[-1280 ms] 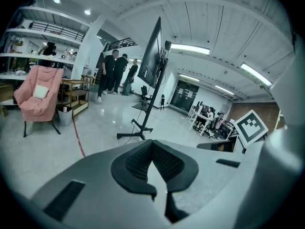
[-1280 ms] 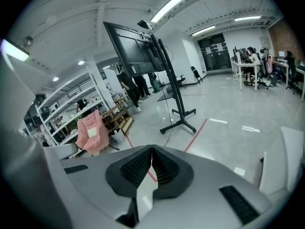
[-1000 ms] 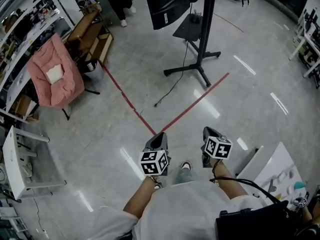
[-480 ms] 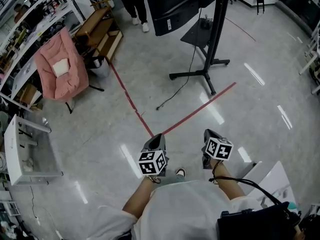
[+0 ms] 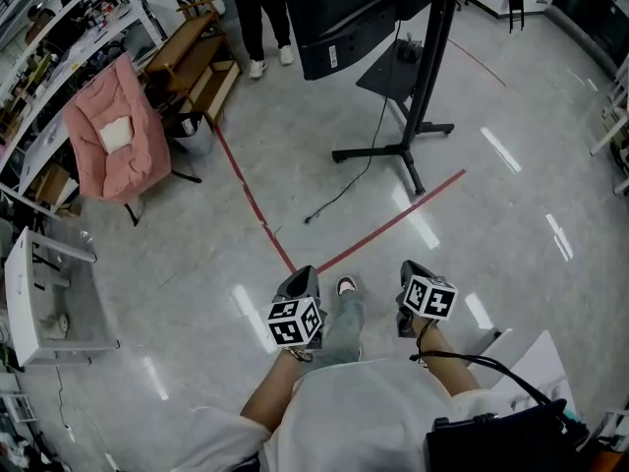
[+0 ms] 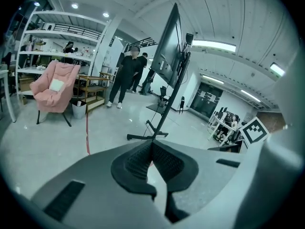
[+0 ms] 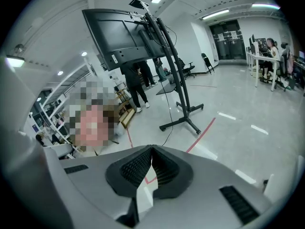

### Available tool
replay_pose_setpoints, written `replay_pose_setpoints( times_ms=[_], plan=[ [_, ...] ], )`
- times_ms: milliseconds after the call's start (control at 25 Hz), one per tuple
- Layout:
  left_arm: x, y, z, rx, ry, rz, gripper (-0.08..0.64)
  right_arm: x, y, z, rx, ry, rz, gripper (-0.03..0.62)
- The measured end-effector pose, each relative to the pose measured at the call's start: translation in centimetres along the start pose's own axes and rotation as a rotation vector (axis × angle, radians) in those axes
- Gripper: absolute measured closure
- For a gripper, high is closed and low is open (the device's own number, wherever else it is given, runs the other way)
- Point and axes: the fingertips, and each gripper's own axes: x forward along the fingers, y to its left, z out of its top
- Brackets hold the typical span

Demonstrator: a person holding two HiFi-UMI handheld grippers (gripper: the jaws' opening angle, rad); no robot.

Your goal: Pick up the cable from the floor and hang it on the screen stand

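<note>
Pink chair [image 5: 116, 155] at left, white cushion [image 5: 114, 136] on it; grey bin [image 5: 193, 138] just beside. Wooden rack [image 5: 201, 67] behind bin. Person [image 5: 257, 13] standing near rack, white shoes. Two red tape lines [image 5: 248, 193] meeting in V on glossy grey floor [image 5: 511, 234]. White table [image 5: 44, 298] lower left. Cluttered shelves [image 5: 44, 47] along left wall

No legible text in any view. Small white label [image 5: 332, 57] on lower edge of the screen [image 5: 339, 13]: print too small to read. Cubes on left claw [image 5: 305, 275] and right claw [image 5: 409, 266] carry black-and-white square markers, patterns only, no letters or digits. Red tape lines [image 5: 393, 221] on floor [image 5: 511, 224]: unlettered.
</note>
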Motion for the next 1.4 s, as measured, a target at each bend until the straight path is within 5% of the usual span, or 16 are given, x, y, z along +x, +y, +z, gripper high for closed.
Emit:
replay_pose_setpoints(
  times_ms=[280,920,1200,1400],
  plan=[
    [4.1,1.7,2.5,-0.034,-0.013,0.023,0.557,3.7,0.0,4.3,-0.030,-0.004,-0.001,0.572],
    [13.6,7.7,15.0,-0.083,-0.109,0.098,0.557,16.5,6.1,19.0,-0.158,0.004,0.097,0.573],
    [16.3,10.2,15.8,-0.125,-0.097,0.145,0.557,20.5,7.8,21.2,-0.209,0.043,0.133,0.572],
    [16.7,12.0,13.6,-0.182,-0.066,0.198,0.557,23.0,7.3,19.5,-0.242,0.141,0.139,0.574]
  ],
)
